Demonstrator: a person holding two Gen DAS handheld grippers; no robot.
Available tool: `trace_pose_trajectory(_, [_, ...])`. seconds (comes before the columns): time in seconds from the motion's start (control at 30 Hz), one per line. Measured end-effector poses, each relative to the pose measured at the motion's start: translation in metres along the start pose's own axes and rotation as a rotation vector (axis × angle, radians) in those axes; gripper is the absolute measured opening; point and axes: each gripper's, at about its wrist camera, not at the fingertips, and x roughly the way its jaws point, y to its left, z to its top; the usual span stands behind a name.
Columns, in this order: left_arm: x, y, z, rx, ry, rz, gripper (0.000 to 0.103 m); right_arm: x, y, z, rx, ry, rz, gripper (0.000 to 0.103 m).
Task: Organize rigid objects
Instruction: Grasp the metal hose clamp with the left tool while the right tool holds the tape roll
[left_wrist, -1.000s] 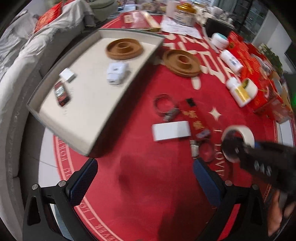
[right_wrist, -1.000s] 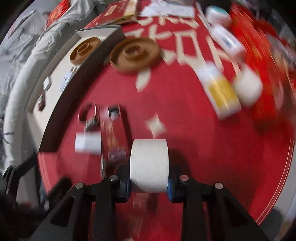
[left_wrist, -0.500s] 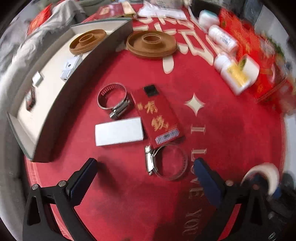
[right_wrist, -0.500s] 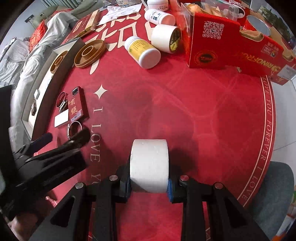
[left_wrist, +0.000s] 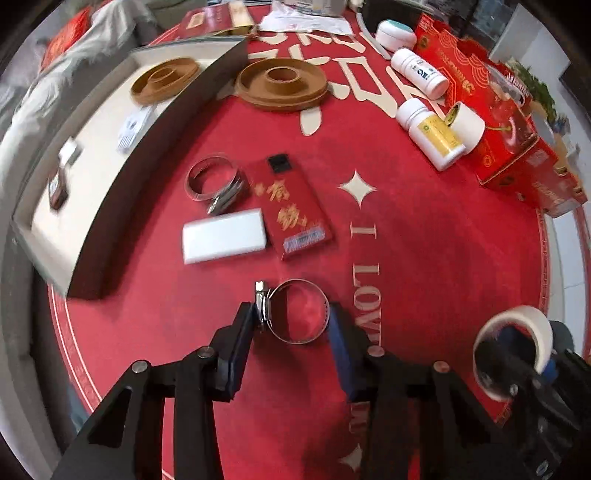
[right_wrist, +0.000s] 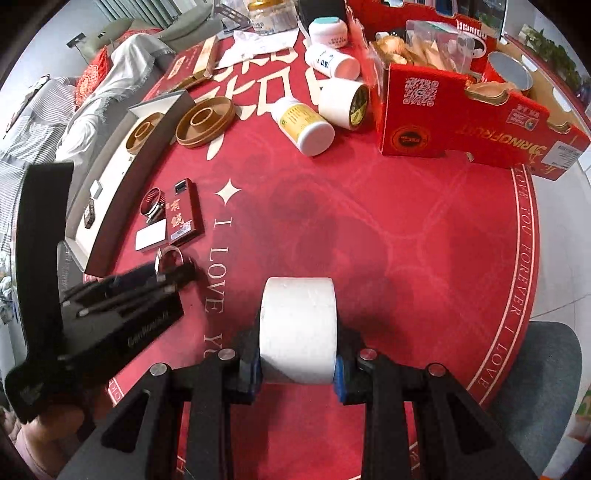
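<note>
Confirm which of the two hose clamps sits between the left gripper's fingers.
The nearer hose clamp, below the white box; the left gripper is closing around it. The other hose clamp lies beside the tray.

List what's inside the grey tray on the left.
In the grey tray: a brown disc, a white ribbed block, a small white piece and a small dark item. The near wall hides the floor strip behind it.

A hose clamp (left_wrist: 297, 312) lies on the round mat (left_wrist: 424, 258), nearer than the red packet (left_wrist: 291, 205).
</note>
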Motion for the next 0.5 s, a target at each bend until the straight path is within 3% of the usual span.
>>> trace_pose_trajectory(0.3, [-0.041, 0.006, -0.046, 0.076, -0.117, 0.111, 0.043, -0.005, 0.011, -0.017, -0.020, -0.014, 0.009, 0.030])
trace_pose_trajectory(0.5, [-0.051, 0.003, -0.065, 0.094, -0.140, 0.115, 0.043, -0.004, 0.020, -0.032, -0.038, -0.013, 0.011, 0.030])
